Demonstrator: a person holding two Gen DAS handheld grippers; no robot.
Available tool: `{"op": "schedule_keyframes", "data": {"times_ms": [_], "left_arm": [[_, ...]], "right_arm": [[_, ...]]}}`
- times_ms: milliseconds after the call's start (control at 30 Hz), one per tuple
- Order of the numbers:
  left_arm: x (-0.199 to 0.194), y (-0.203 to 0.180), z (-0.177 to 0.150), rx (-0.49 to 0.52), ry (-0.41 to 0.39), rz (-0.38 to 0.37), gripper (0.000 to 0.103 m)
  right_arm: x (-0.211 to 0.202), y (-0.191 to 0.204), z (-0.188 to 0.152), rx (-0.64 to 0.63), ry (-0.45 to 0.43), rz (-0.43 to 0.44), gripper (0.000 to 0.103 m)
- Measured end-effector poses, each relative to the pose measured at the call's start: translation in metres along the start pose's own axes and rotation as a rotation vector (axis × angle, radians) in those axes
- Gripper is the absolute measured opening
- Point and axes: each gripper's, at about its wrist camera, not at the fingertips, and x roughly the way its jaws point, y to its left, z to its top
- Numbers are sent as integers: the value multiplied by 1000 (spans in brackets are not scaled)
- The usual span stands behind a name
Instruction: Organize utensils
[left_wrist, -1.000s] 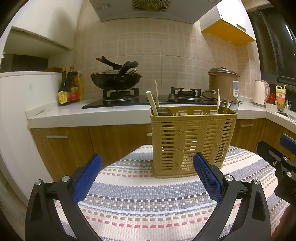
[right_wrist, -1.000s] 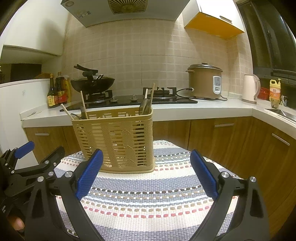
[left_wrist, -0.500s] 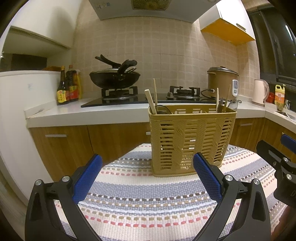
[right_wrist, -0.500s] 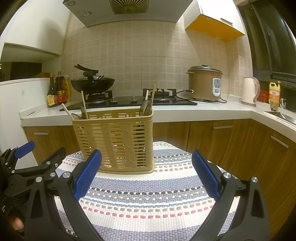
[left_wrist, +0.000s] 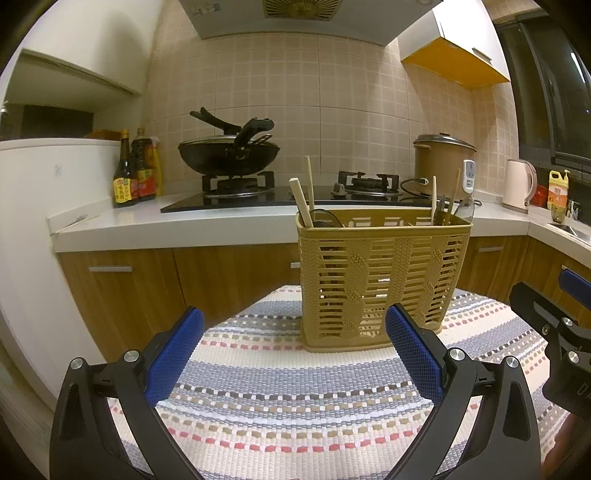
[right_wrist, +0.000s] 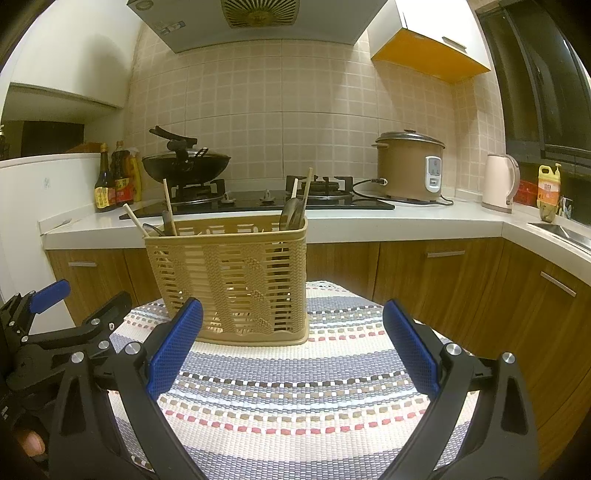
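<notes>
Several utensils standing upright in a tan slatted basket, chopsticks and dark spoon handles grouped at both ends. Basket set on the striped woven cloth covering the desk, toward its far edge. Left claw spread wide, pinching nothing, just short of the basket. Right claw likewise spread and empty, beside it. Behind: counter with wok on the stove, rice cooker, kettle.

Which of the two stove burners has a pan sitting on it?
The left burner, nearest the sauce bottles, carries the lidded black wok. The right burner, towards the rice cooker, is bare.
</notes>
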Motion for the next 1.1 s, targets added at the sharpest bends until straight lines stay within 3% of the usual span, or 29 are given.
{"op": "schedule_keyframes", "data": {"times_ms": [1100], "left_arm": [[-1,0,0,2,-5,3,95]], "right_arm": [[1,0,-1,-6,3,0,95]]}}
